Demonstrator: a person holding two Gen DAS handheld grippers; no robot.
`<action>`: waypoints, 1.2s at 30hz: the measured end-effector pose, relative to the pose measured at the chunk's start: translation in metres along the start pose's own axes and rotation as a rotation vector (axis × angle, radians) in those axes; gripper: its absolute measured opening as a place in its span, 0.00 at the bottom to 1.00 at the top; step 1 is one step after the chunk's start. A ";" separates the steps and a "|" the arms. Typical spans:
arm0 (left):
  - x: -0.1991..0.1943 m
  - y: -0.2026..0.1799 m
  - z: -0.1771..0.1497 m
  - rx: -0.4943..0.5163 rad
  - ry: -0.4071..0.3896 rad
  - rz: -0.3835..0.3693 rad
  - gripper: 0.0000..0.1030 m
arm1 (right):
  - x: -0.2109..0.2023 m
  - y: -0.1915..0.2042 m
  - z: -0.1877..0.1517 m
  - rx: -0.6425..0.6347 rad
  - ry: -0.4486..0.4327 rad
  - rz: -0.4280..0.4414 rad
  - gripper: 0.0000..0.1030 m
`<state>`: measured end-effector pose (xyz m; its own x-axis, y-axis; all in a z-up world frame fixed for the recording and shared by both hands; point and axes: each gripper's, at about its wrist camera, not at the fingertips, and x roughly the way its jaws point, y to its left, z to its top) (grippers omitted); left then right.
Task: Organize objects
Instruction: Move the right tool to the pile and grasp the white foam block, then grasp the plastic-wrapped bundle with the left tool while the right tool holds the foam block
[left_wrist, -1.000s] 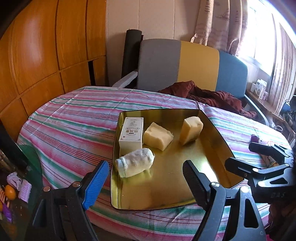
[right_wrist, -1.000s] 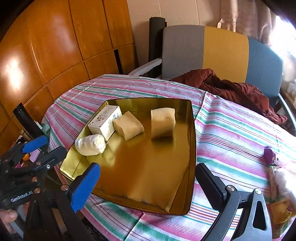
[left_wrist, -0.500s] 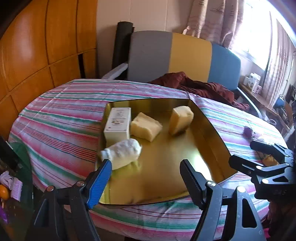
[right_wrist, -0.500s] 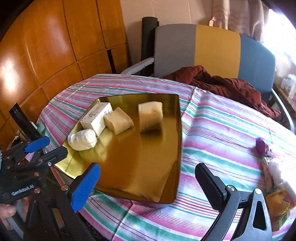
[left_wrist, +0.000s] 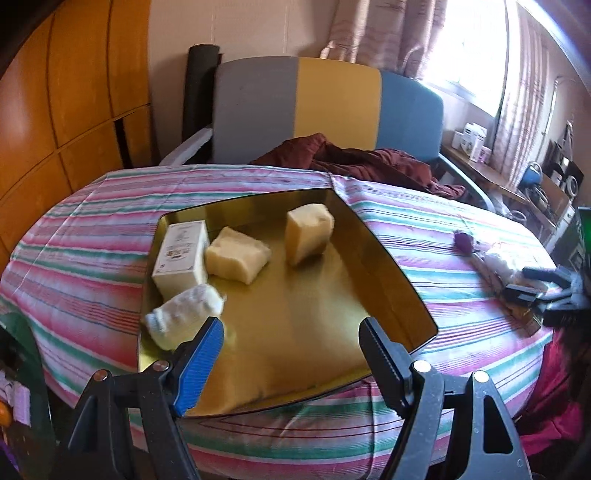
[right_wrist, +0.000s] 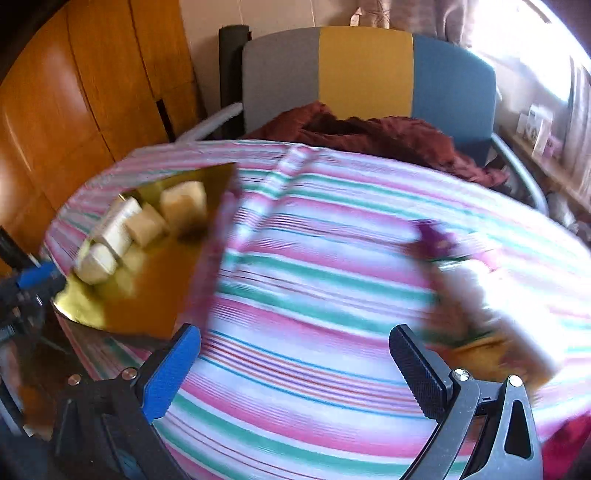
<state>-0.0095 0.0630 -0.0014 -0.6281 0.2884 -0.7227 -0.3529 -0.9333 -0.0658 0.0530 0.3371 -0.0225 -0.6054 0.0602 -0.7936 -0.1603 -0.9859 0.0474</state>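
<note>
On the striped table, four items are gathered in the gold tray (left_wrist: 388, 258); both the left gripper (left_wrist: 291, 332) and right gripper (right_wrist: 295, 343) are spread, empty, the right aimed at blurred, seemingly loose items (right_wrist: 480, 295).

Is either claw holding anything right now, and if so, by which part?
Nothing is held. The left claw is open over the gold tray with nothing between its fingers; the right claw is open above the striped tablecloth.
</note>
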 end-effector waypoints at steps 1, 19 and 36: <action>0.000 -0.003 0.000 0.006 0.000 -0.006 0.75 | -0.004 -0.015 0.002 -0.022 0.011 -0.016 1.00; 0.017 -0.030 0.006 0.061 0.051 -0.014 0.75 | 0.035 -0.183 0.011 -0.249 0.468 -0.157 1.00; 0.021 -0.099 0.030 0.202 0.033 -0.159 0.75 | -0.004 -0.186 0.010 -0.052 0.246 -0.074 0.62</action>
<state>-0.0090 0.1682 0.0106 -0.5316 0.4181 -0.7366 -0.5788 -0.8143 -0.0445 0.0779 0.5215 -0.0223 -0.3843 0.0987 -0.9179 -0.1528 -0.9874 -0.0421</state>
